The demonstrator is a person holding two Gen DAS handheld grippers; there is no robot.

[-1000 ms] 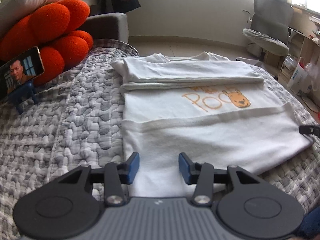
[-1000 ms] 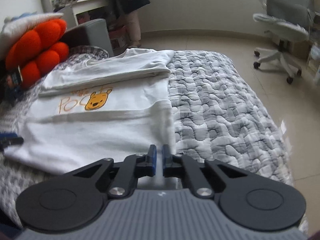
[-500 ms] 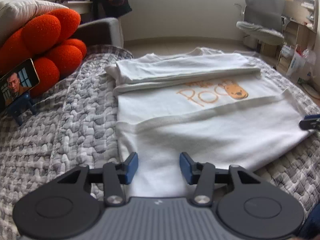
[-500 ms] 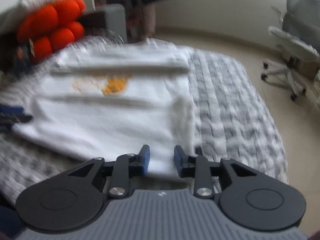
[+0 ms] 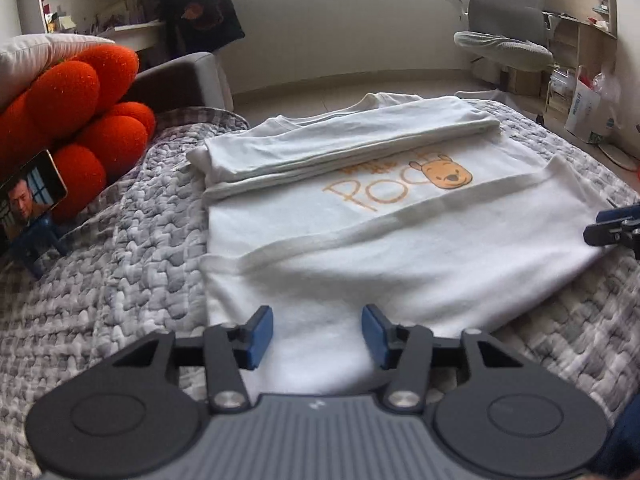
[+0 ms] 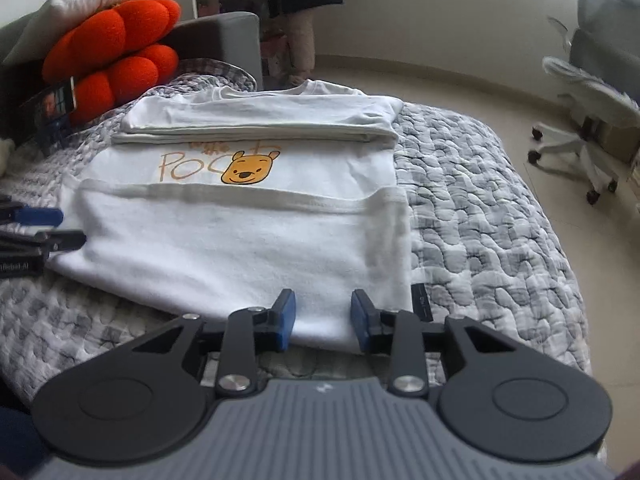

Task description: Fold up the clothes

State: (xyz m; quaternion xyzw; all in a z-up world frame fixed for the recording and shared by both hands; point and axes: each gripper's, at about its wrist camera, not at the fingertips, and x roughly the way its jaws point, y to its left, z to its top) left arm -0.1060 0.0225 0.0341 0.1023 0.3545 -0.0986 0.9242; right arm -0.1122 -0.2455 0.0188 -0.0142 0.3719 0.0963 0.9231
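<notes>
T-shirt (image 6: 240, 240) near hem lies between both spread tools, left (image 5: 317, 336) and right (image 6: 323, 322), unpinched.

Before you: folded white printed T-shirt (image 5: 360, 256) on grey quilted bed (image 5: 132, 248); orange knobbly cushion (image 5: 76, 120) left, grey office chair (image 6: 592, 92) right.

I counted one white T-shirt (image 5: 360, 248) lying on one bed (image 5: 132, 248), and one orange cushion (image 5: 76, 120) with one white pillow (image 5: 36, 56) above it. There was one phone (image 5: 28, 196) on its stand, one office chair (image 5: 504, 36), and two hand-held grippers, my left hand-held gripper (image 5: 317, 336) and my right hand-held gripper (image 6: 322, 320).
</notes>
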